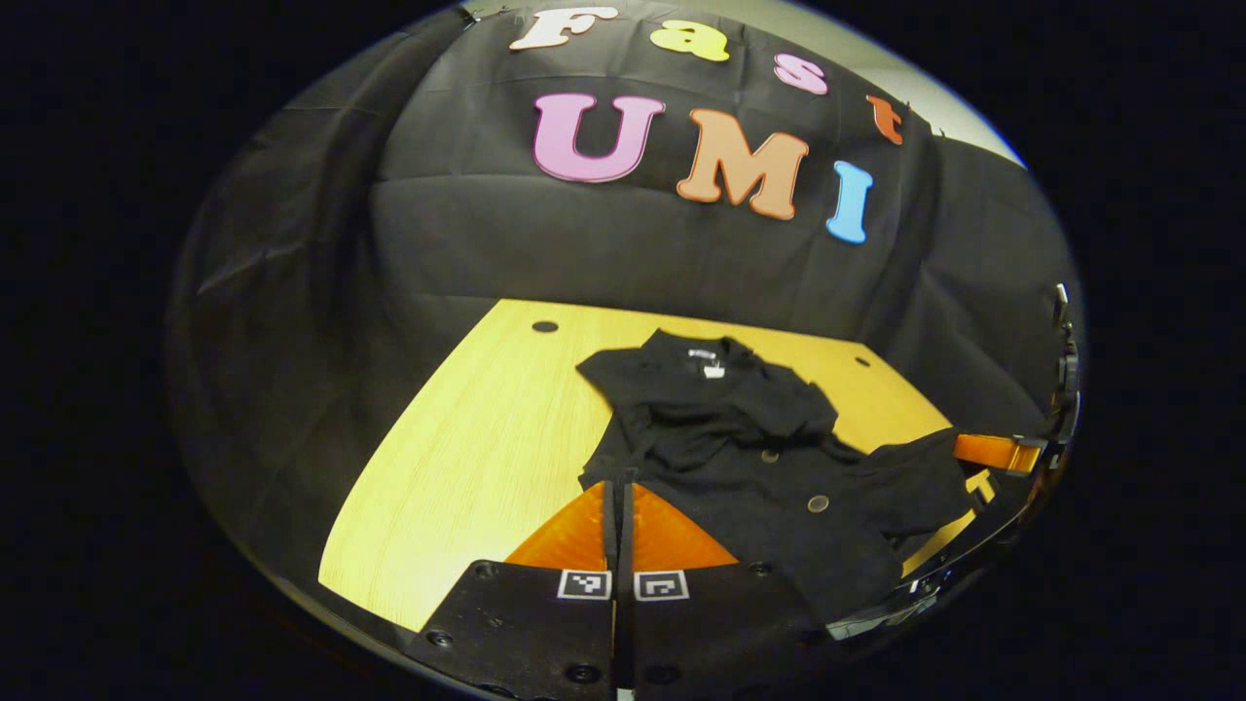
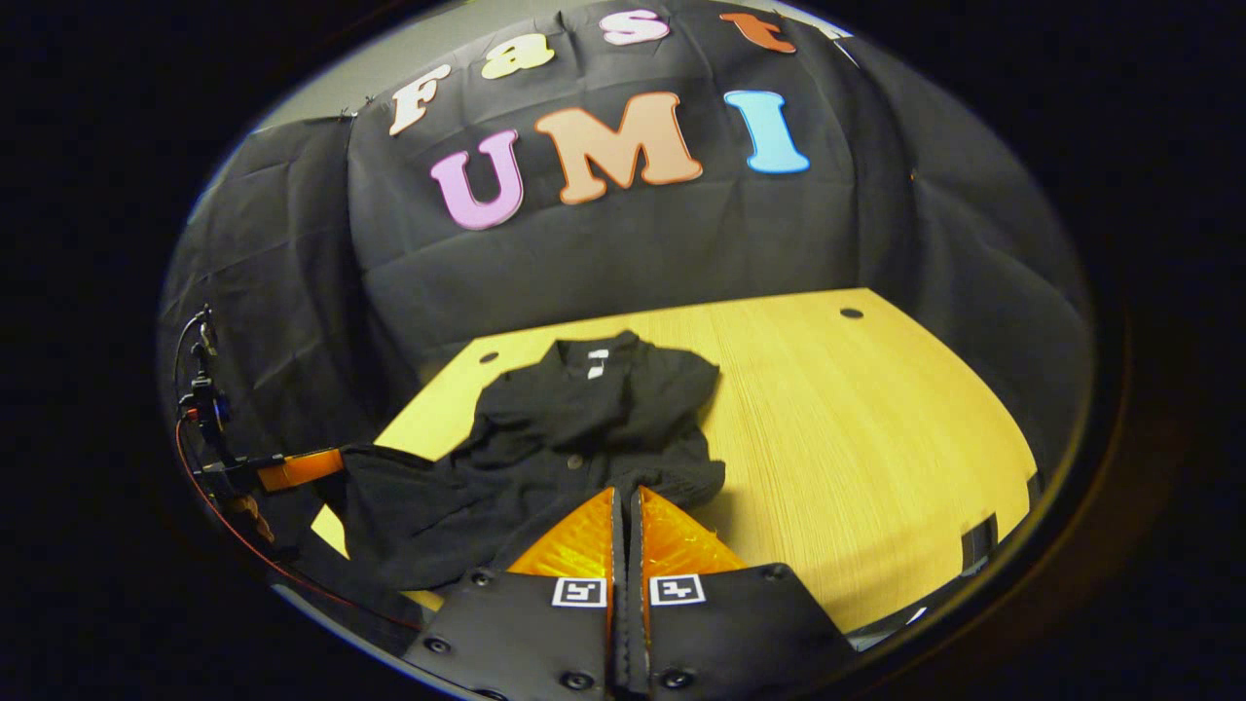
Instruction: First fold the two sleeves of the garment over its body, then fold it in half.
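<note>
A pale wooden table (image 1: 467, 438) stands before the black cloth wall and carries a black garment (image 1: 740, 438) lying rumpled on its top, collar at the far end and hem at the near edge. In the left gripper view the garment sits right of the middle, with bare wood to its left; in the right gripper view the garment (image 2: 574, 428) sits left of the middle, with a broad bare stretch of table (image 2: 876, 438) to its right. One sleeve lies folded across the chest, making a raised, creased hump below the collar. A white tag shows inside the collar, and round buttons run down the front.

The left gripper (image 1: 619, 487) has its fingers drawn narrow, almost together, with the tips at the near left corner of the hem; whether cloth is pinched between them I cannot tell. The right gripper (image 2: 626, 497) is likewise narrow, its tips at the near right corner of the hem, and a grip on the cloth cannot be made out.
</note>
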Demonstrator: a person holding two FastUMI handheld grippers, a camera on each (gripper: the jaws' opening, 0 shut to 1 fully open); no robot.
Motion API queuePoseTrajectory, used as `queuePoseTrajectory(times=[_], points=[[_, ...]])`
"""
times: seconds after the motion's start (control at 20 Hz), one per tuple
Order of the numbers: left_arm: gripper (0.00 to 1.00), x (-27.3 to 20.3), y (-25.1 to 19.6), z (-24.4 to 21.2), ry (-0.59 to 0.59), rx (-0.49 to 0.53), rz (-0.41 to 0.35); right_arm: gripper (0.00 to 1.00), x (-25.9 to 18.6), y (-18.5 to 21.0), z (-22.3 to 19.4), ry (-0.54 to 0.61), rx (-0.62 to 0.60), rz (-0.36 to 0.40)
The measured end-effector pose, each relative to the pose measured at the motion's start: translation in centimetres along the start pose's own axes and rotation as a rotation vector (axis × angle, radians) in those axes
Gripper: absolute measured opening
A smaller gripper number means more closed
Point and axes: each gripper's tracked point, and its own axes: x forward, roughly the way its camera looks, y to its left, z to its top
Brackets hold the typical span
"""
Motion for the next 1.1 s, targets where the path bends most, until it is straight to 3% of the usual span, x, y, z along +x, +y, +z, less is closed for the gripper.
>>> queuePoseTrajectory(times=[0.15, 0.25, 0.6, 1.1], points=[[0.00, 1.6, 0.1, 3.3, -0.037, -0.009, 0.001, 0.06, 0.8, 0.1, 3.4, -0.050, 0.009, 0.019], [0.00, 2.5, 0.1, 5.0, -0.056, -0.006, 0.003, 0.02, 1.4, 0.1, 6.1, -0.092, 0.008, 0.026], [0.00, 6.9, -0.3, 10.2, -0.118, 0.020, 0.000, 0.02, 5.1, 0.8, 12.1, -0.146, -0.009, 0.032], [0.00, 16.4, 1.3, 12.6, -0.074, 0.024, 0.057, 0.00, 13.0, -1.5, 16.9, -0.127, 0.012, 0.020]])
